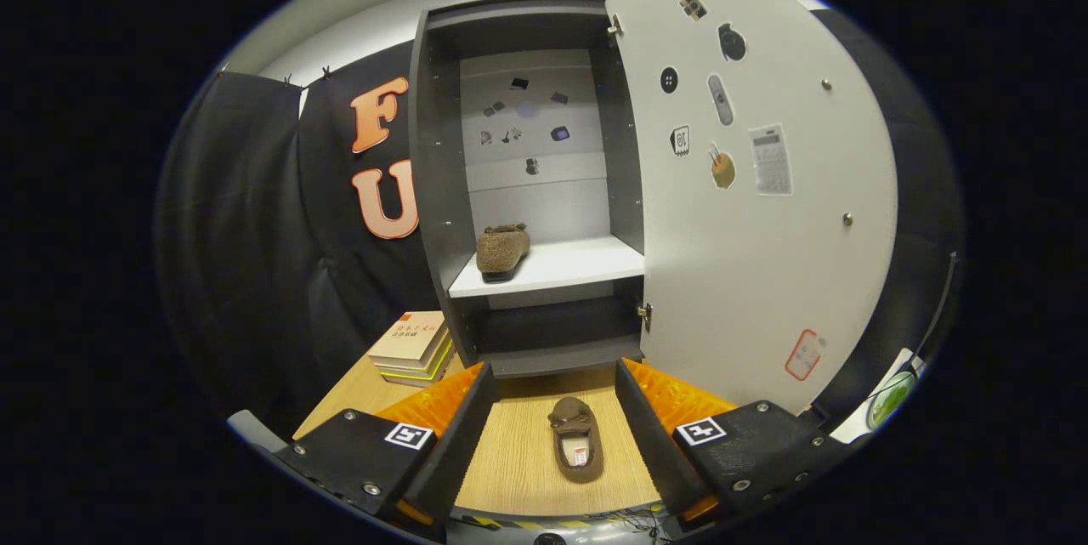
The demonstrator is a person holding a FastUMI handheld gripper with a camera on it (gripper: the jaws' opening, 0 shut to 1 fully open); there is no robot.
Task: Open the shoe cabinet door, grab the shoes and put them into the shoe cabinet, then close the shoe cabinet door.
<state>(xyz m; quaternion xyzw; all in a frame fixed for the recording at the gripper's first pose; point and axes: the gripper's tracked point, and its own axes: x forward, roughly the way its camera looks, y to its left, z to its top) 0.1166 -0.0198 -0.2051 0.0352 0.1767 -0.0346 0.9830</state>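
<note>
The gripper [551,434] is released, its fingers spread wide and holding nothing. Between them, on the wooden table [510,468], lies a brown slipper [576,439], toe pointing to 12 o'clock, touching neither finger. Beyond the fingers at 12 o'clock stands the shoe cabinet [442,188], with its door [748,256] swung open toward 2 o'clock. A second brown slipper [501,251] sits on the white shelf [569,266], at its left end. A stack of books [415,347] rests at 10 o'clock, just beside the cabinet's foot.

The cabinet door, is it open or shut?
Open: the door swings out right, baring a shoe on the shelf. The gripper is open.
</note>
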